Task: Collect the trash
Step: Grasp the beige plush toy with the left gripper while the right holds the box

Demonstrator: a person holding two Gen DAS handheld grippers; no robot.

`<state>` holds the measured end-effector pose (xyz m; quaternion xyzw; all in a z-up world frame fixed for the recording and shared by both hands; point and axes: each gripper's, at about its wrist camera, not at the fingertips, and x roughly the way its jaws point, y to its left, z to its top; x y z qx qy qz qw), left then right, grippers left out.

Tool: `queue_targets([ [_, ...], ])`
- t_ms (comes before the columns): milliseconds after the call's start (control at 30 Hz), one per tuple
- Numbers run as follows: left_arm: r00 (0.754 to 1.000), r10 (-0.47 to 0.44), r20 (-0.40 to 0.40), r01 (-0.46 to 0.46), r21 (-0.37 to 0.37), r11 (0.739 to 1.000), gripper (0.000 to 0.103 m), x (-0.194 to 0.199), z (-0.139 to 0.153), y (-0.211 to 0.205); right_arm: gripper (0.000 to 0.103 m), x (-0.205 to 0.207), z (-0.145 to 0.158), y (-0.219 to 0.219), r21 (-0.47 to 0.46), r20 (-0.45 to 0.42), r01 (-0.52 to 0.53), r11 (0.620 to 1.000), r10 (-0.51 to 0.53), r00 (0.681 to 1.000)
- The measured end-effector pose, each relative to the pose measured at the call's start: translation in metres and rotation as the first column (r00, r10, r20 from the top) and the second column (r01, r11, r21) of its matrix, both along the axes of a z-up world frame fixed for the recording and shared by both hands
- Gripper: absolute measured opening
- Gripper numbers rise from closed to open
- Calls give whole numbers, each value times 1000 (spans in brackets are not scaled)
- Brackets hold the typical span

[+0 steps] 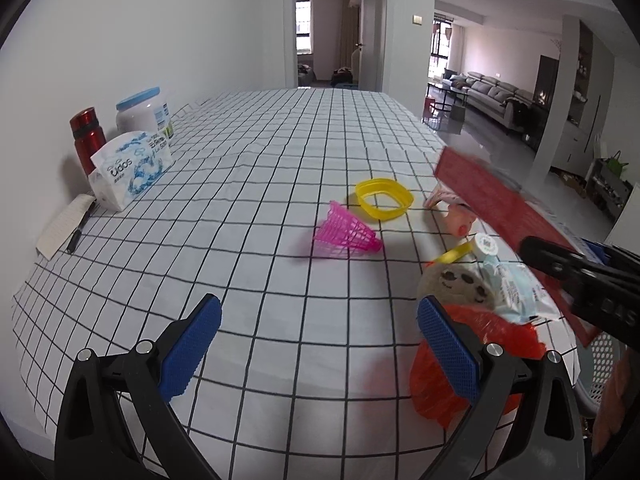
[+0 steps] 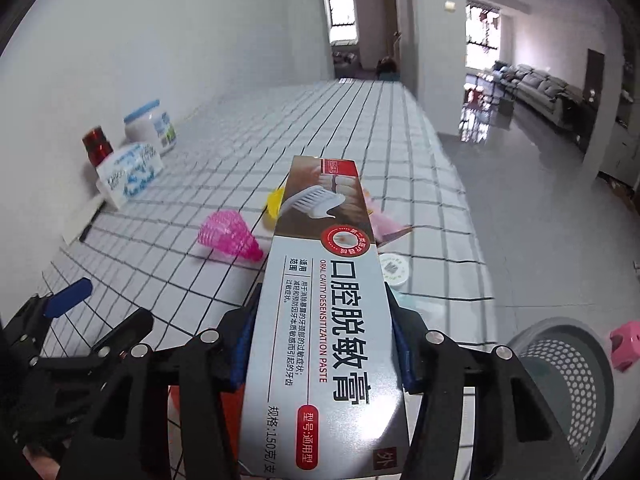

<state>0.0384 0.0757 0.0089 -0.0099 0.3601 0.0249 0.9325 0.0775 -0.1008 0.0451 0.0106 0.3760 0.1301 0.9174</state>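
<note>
Checked worktop point(image 1: 280, 152) spread wide ahead; perforated bin point(image 2: 568, 384) on the floor just past its right edge, low and right of the right hand-held gripper point(image 2: 320, 344); clamped there on a toothpaste box point(image 2: 320, 304), long axis pointing forward, lifted off the cloth; left hand-held gripper point(image 1: 320, 344) apart, empty, farther from the bin; red bag point(image 1: 500, 344), wrappers, pink cone point(image 1: 346, 234), yellow ring point(image 1: 384, 198) still lying nearby.

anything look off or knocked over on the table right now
The pink mesh cone lies tipped on its side, and loose bits cluster near the table's right edge: a yellow ring, a crumpled orange bag, a wrapper. The bottle, jar and tissue pack by the wall stand upright. Nothing looks spilled.
</note>
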Motion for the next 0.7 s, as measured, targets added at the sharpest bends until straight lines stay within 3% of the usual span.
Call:
queue_targets([
  [167,1000,-30,2,30,-27,999,97,11,5,-12,53,-24,7,-21,-6,52,95,995,-94,994],
  [433,989,-141,-50,136,-79,987,97,37,0,-49,53,-55,-4,-61,-4,55,237,971,-237,970],
  [700,975,-174,-139,167,-55,984,97,64,-23,-79,53,-71,-16,-83,35,42,272,962,-274,961],
])
